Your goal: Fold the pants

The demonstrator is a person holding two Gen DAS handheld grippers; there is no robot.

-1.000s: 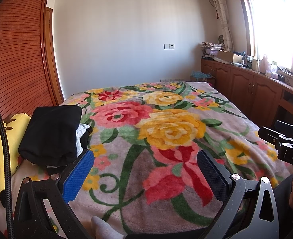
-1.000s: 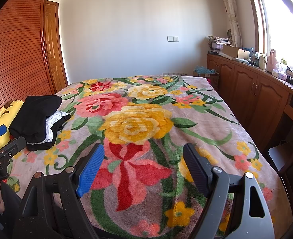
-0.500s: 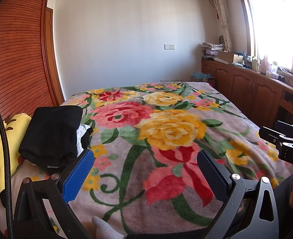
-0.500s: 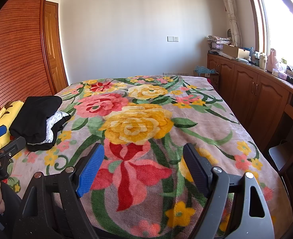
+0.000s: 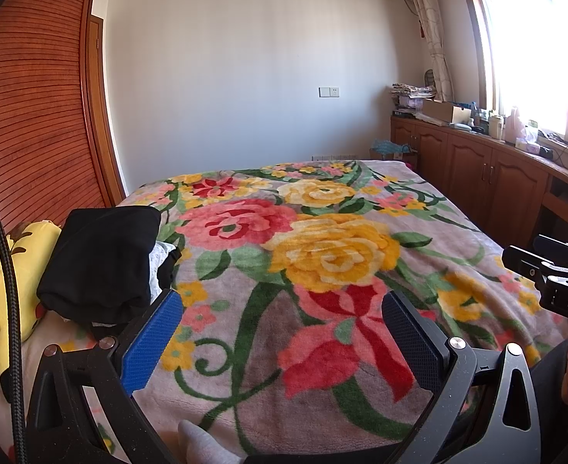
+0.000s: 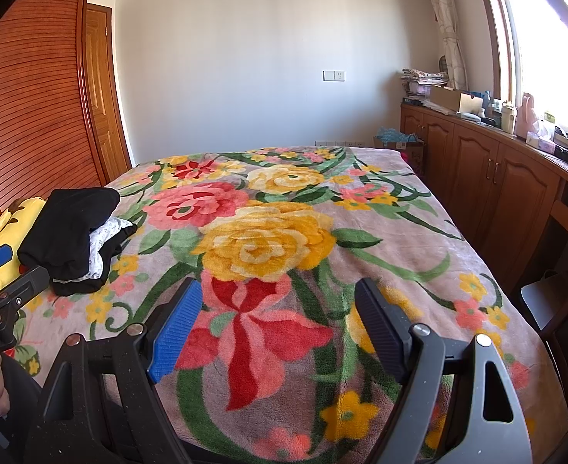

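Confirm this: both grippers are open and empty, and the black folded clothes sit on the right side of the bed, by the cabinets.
Wrong side. The black folded clothes sit on the bed's left side, by the yellow plush, as the right wrist view shows. The rest holds.

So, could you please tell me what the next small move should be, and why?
Probably reach the left tongs toward the black garment atop the pile at the bed's left edge: both tongs are open and hold nothing, and no pants are laid out yet.
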